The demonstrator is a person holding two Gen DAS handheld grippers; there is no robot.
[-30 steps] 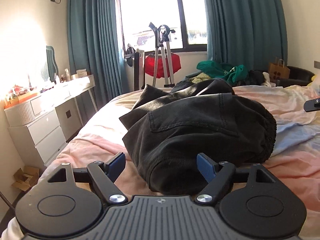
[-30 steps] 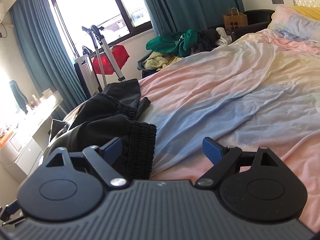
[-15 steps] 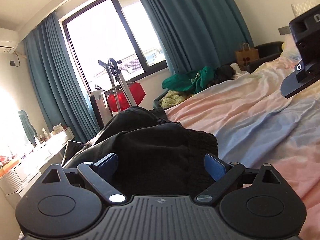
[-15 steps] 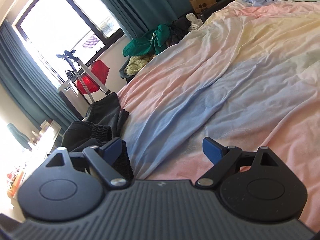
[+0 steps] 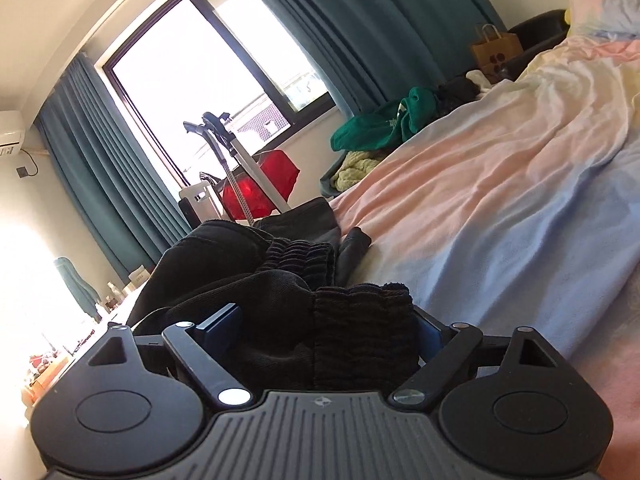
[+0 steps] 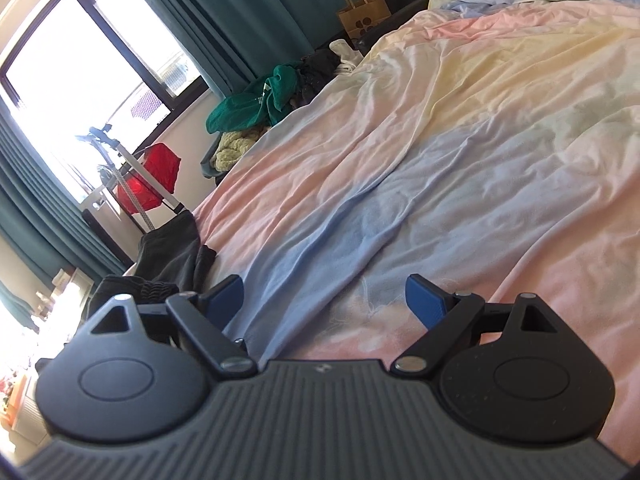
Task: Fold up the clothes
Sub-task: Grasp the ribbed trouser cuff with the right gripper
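The left gripper is pointed slightly downward, its jaws just narrowed and clamped around the black trousers' ribbed waistband on the bedsheet. The right gripper is held open over bare sheet, the trousers now farther left than a second ago.

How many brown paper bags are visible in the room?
1. The brown paper bag stands at the far side of the bed, beside the teal curtain. Others may be hidden behind the bed.

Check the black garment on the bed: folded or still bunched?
Bunched: the black garment lies in a rumpled heap, its ribbed waistband crumpled.
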